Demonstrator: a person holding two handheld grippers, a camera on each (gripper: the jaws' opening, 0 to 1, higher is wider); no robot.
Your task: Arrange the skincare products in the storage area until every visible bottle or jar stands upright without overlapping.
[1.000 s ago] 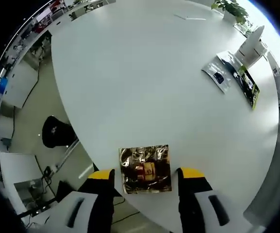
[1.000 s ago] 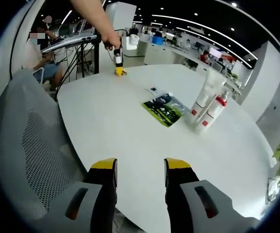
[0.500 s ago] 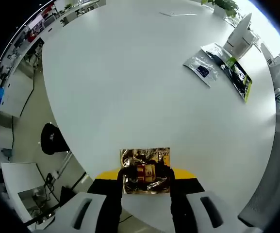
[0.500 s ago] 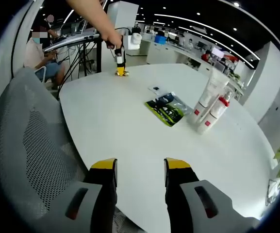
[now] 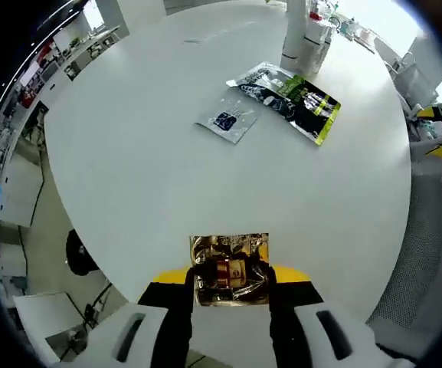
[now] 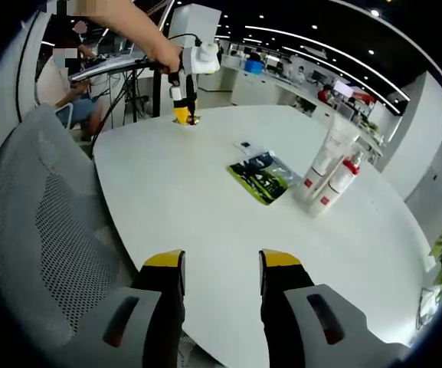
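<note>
Left gripper [image 5: 230, 277]: gold sachet [image 5: 229, 269] is clamped between jaws at table [image 5: 144, 161] edge | Right gripper [image 6: 221, 264]: jaws parted, nothing held | Two tubes [image 6: 326, 172] are seen upright beside green sachet [image 6: 260, 176].

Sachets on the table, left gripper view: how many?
3. A gold sachet is pinched in the left gripper at the near edge. A small silver sachet and a black-and-green sachet lie flat farther across, beside the white bottles. More may be hidden.
</note>
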